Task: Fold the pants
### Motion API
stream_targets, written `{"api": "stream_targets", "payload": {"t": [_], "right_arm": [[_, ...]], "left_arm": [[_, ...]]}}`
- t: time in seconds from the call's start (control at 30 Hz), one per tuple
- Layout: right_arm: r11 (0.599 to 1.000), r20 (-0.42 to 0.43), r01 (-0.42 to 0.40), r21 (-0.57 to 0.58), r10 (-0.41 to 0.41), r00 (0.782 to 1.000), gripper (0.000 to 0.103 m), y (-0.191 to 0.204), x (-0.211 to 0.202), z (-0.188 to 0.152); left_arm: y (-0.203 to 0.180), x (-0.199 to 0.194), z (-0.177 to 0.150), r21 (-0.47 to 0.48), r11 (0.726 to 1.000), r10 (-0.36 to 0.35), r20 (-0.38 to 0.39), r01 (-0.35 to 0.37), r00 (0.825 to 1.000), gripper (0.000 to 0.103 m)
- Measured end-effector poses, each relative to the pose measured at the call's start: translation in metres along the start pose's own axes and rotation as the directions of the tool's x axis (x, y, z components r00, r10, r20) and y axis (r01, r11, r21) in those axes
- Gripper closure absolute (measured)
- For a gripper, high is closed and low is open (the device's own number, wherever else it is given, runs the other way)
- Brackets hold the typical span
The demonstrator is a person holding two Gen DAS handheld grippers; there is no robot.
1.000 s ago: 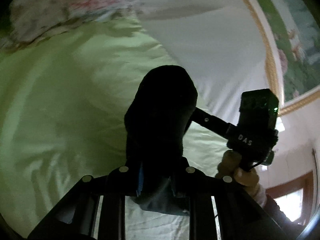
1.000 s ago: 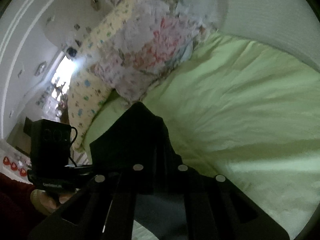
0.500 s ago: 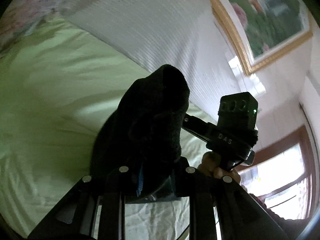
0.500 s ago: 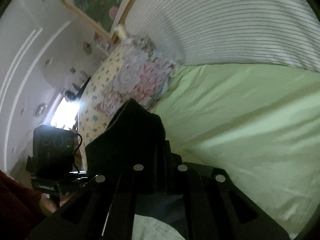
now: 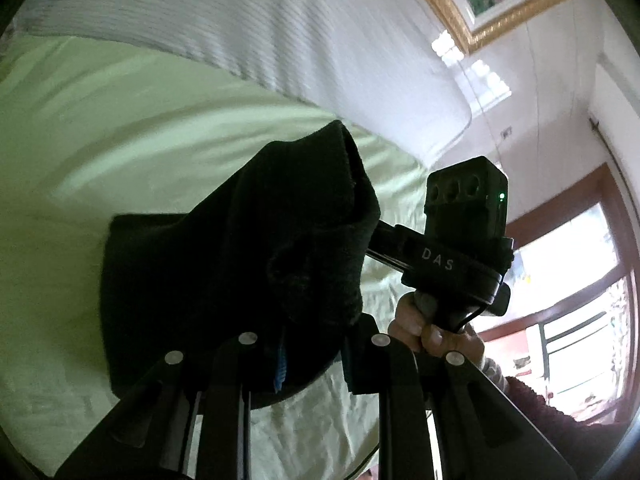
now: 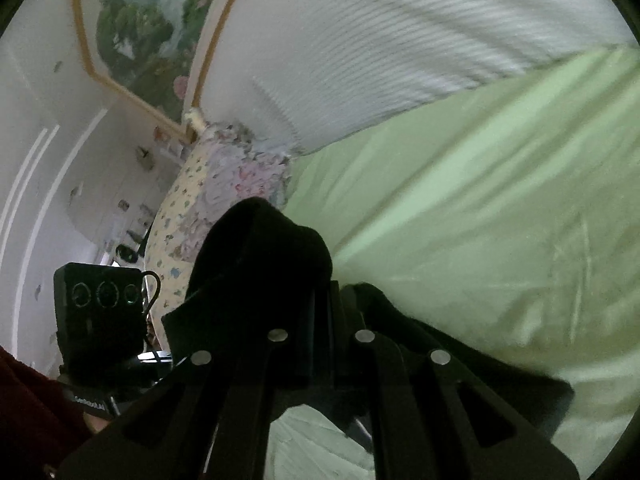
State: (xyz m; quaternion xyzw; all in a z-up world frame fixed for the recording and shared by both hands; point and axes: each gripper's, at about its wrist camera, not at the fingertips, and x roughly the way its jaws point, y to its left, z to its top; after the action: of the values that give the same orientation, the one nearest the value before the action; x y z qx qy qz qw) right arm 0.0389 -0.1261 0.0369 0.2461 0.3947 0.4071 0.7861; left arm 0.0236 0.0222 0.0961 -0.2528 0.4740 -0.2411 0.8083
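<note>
The black pants [image 5: 248, 264] hang bunched in front of both cameras, lifted above the green bedsheet [image 5: 100, 128]. My left gripper [image 5: 310, 332] is shut on a fold of the pants, its fingertips buried in the cloth. My right gripper [image 6: 320, 312] is shut on another fold of the pants [image 6: 260, 264], which drape over its fingers and trail off to the right. Each gripper shows in the other's view: the right one [image 5: 460, 256] in a hand at the left view's right side, the left one [image 6: 100, 316] at the right view's lower left.
A white ribbed headboard [image 5: 260, 28] runs behind the bed. Floral pillows [image 6: 224, 200] lie at the bed's end. A gold-framed painting [image 6: 144, 28] hangs on the wall. A window [image 5: 568, 288] with a wooden frame is on the right of the left wrist view.
Both grippers have lifted and tilted upward with the pants. The headboard, painting and window have come into view and the pillows have slid away in the left view.
</note>
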Motion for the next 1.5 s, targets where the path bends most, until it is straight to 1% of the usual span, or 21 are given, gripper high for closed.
{"api": "stream_targets", "payload": {"t": [0.23,0.43,0.6,0.7,0.8,0.83,0.87,0.9,0.97,1.0,1.07,1.1,1.13,1.17,1.2,1.23,1.37,1.43,1.5], "right_arm": [[0.997,0.018,0.037,0.071,-0.039,0.999,0.097,-0.033,-0.016,-0.019],[0.990,0.023,0.073,0.122,-0.076,0.997,0.097,-0.058,-0.027,-0.032],[0.982,0.011,0.112,0.150,-0.115,0.993,0.097,-0.074,-0.032,-0.039],[0.975,-0.005,0.155,0.156,-0.157,0.988,0.097,-0.079,-0.034,-0.045],[0.962,-0.037,0.248,0.115,-0.245,0.969,0.097,-0.075,-0.034,-0.049],[0.956,-0.041,0.273,0.105,-0.270,0.962,0.096,-0.071,-0.033,-0.050],[0.949,-0.045,0.301,0.100,-0.297,0.954,0.096,-0.070,-0.034,-0.052],[0.942,-0.047,0.319,0.101,-0.316,0.948,0.096,-0.070,-0.036,-0.052],[0.931,-0.041,0.346,0.115,-0.344,0.938,0.096,-0.071,-0.040,-0.053],[0.923,-0.030,0.363,0.129,-0.362,0.932,0.096,-0.072,-0.046,-0.054],[0.910,-0.012,0.383,0.158,-0.386,0.922,0.094,-0.072,-0.055,-0.055],[0.899,-0.010,0.400,0.177,-0.404,0.915,0.088,-0.073,-0.059,-0.056],[0.892,-0.010,0.409,0.194,-0.415,0.910,0.077,-0.074,-0.063,-0.058],[0.886,-0.006,0.413,0.209,-0.422,0.907,0.072,-0.075,-0.067,-0.059],[0.879,0.006,0.419,0.228,-0.432,0.902,0.061,-0.076,-0.074,-0.063],[0.875,0.017,0.421,0.240,-0.437,0.899,0.055,-0.076,-0.078,-0.065],[0.873,0.050,0.408,0.268,-0.436,0.899,0.047,-0.069,-0.089,-0.069],[0.872,0.064,0.407,0.273,-0.439,0.896,0.041,-0.064,-0.093,-0.070],[0.872,0.073,0.407,0.271,-0.440,0.895,0.039,-0.059,-0.096,-0.070]], "left_arm": [[-0.009,0.044,-0.006,0.047,0.999,0.022,-0.079,-0.018,0.997,0.083],[-0.016,0.080,-0.006,0.078,0.996,0.042,-0.124,-0.032,0.991,0.083],[-0.020,0.106,-0.011,0.091,0.995,0.056,-0.162,-0.041,0.985,0.083],[-0.021,0.116,-0.013,0.094,0.995,0.059,-0.183,-0.042,0.981,0.083],[-0.022,0.126,-0.016,0.097,0.994,0.063,-0.209,-0.043,0.976,0.082],[-0.021,0.125,-0.019,0.100,0.994,0.068,-0.214,-0.047,0.974,0.081],[-0.022,0.127,-0.020,0.105,0.993,0.074,-0.221,-0.052,0.972,0.076],[-0.023,0.128,-0.021,0.107,0.993,0.071,-0.229,-0.048,0.971,0.074],[-0.025,0.133,-0.021,0.104,0.994,0.064,-0.243,-0.039,0.968,0.064],[-0.025,0.133,-0.022,0.102,0.994,0.060,-0.248,-0.036,0.967,0.062],[-0.026,0.132,-0.024,0.095,0.995,0.053,-0.254,-0.030,0.966,0.051],[-0.025,0.130,-0.024,0.091,0.995,0.052,-0.253,-0.030,0.966,0.049],[-0.025,0.126,-0.024,0.087,0.996,0.047,-0.250,-0.026,0.967,0.047],[-0.022,0.122,-0.025,0.083,0.996,0.043,-0.248,-0.023,0.968,0.047],[-0.021,0.119,-0.024,0.079,0.997,0.040,-0.246,-0.021,0.968,0.046],[-0.021,0.117,-0.024,0.075,0.997,0.040,-0.246,-0.022,0.968,0.045],[-0.011,0.101,-0.022,0.041,0.999,0.031,-0.226,-0.022,0.974,0.043],[-0.007,0.095,-0.020,0.029,0.999,0.034,-0.214,-0.028,0.976,0.042],[-0.004,0.087,-0.018,0.014,0.999,0.037,-0.196,-0.035,0.980,0.040]]}}
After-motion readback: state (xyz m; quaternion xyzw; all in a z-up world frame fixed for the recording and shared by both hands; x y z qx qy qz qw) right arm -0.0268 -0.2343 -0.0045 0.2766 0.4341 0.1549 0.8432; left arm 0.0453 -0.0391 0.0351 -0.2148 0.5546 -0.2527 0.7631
